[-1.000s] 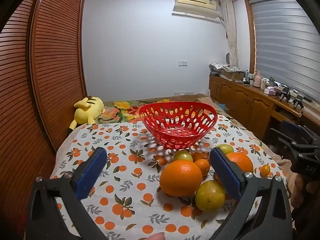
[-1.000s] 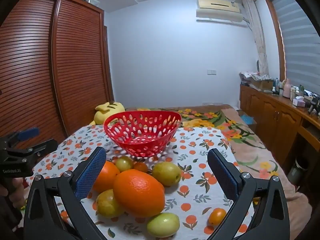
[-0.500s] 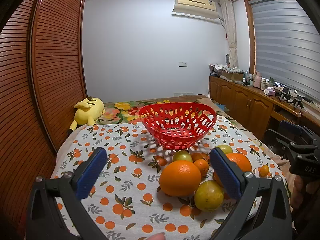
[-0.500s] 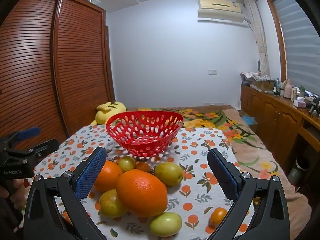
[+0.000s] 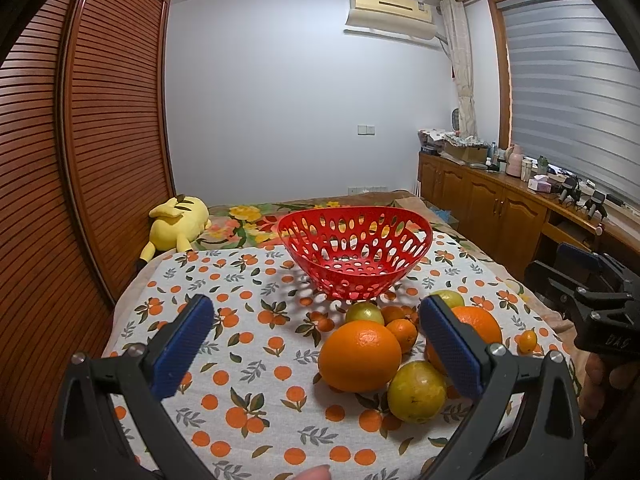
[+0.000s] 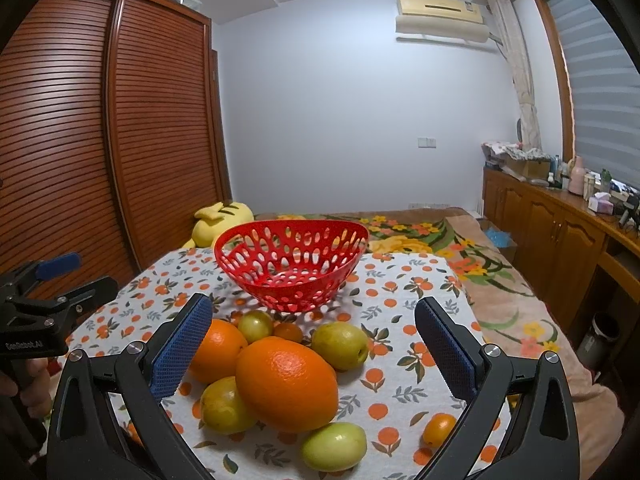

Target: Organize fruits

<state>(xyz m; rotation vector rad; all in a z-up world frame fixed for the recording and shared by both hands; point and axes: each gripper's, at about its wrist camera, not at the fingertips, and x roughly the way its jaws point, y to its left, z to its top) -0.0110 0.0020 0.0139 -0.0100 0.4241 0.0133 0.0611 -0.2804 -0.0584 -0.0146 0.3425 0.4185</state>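
Observation:
An empty red perforated basket stands on the orange-print tablecloth. In front of it lies a heap of fruit: a big orange, a second orange, several yellow-green fruits and small tangerines. My left gripper is open and empty, just left of the heap. My right gripper is open and empty, hovering over the heap's near side. Each gripper shows at the edge of the other's view.
A yellow plush toy lies beyond the cloth at the left. A slatted wooden wardrobe lines the left side. Wooden cabinets with clutter run along the right wall. A floral blanket covers the bed behind the basket.
Both views have shifted only slightly; the right gripper has drifted a little towards the fruit heap. Both grippers stay open and the fruit has not moved.

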